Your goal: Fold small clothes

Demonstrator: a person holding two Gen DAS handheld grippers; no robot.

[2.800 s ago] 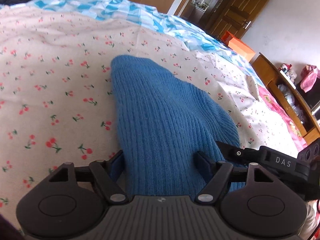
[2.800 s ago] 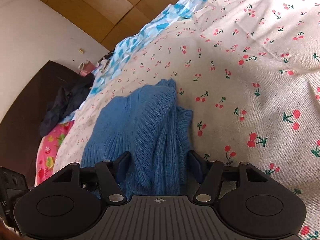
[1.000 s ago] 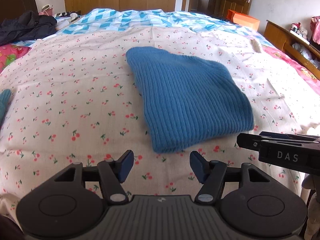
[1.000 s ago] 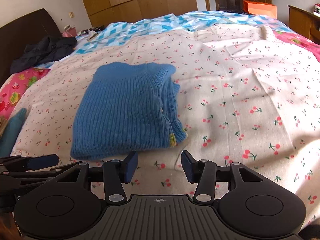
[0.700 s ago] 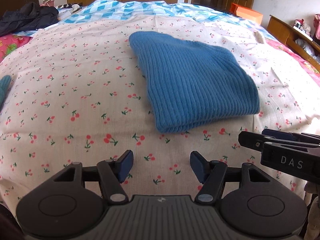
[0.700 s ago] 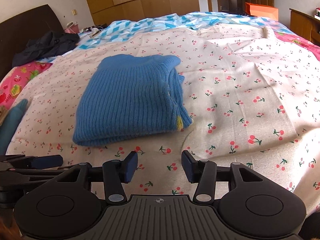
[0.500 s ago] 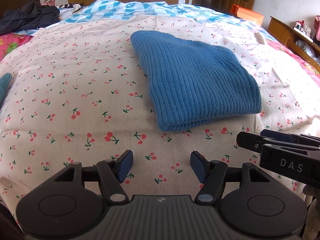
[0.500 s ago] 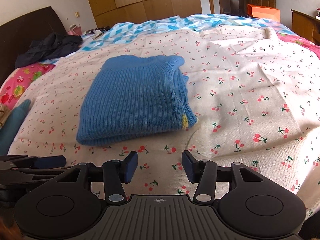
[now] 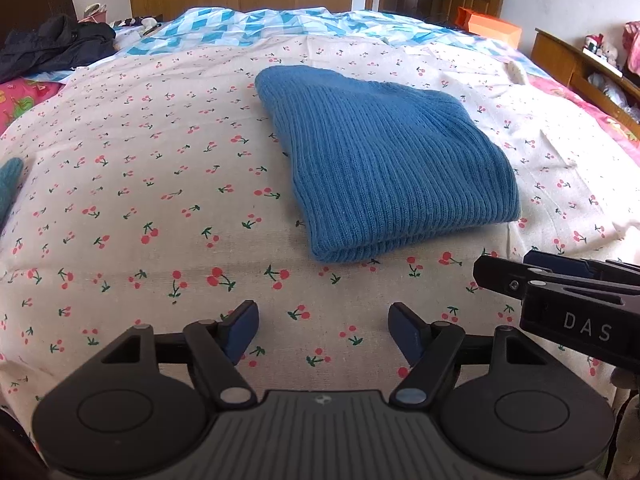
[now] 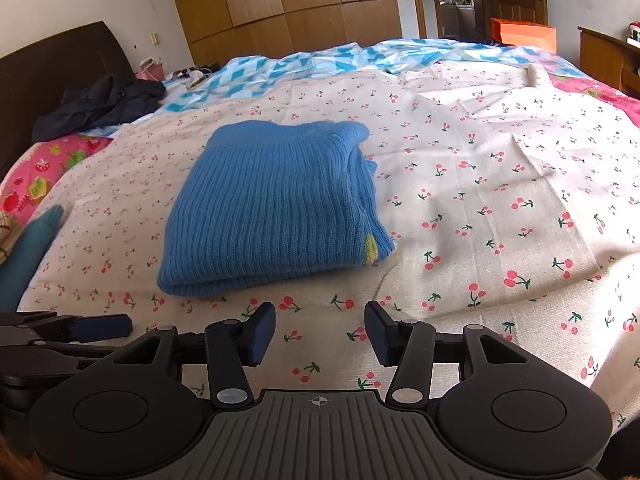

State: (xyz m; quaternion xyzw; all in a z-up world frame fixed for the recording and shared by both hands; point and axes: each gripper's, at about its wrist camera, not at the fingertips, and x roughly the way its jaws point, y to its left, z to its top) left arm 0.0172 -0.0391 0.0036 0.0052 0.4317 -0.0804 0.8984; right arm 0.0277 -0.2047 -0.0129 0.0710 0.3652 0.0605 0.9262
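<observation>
A blue ribbed knit garment point(image 9: 384, 172) lies folded into a flat rectangle on the cherry-print sheet point(image 9: 160, 200); in the right wrist view the same garment point(image 10: 272, 208) shows a small yellow patch at its near right corner. My left gripper point(image 9: 322, 330) hovers above the sheet, short of the garment's near edge, its jaws opening with nothing between them. My right gripper point(image 10: 320, 332) is also open and empty, just in front of the garment. Each gripper shows at the edge of the other's view.
A teal garment point(image 10: 32, 240) lies at the left edge of the bed. Dark clothes point(image 10: 100, 104) are piled by the headboard. A blue checked sheet point(image 9: 260, 24) covers the far side. A wooden shelf point(image 9: 580, 60) stands right; an orange box point(image 10: 524, 34) sits beyond.
Both grippers let go of the blue garment, which now lies folded on the sheet, and drew back from it. The left jaws stand a little wider than half a second ago.
</observation>
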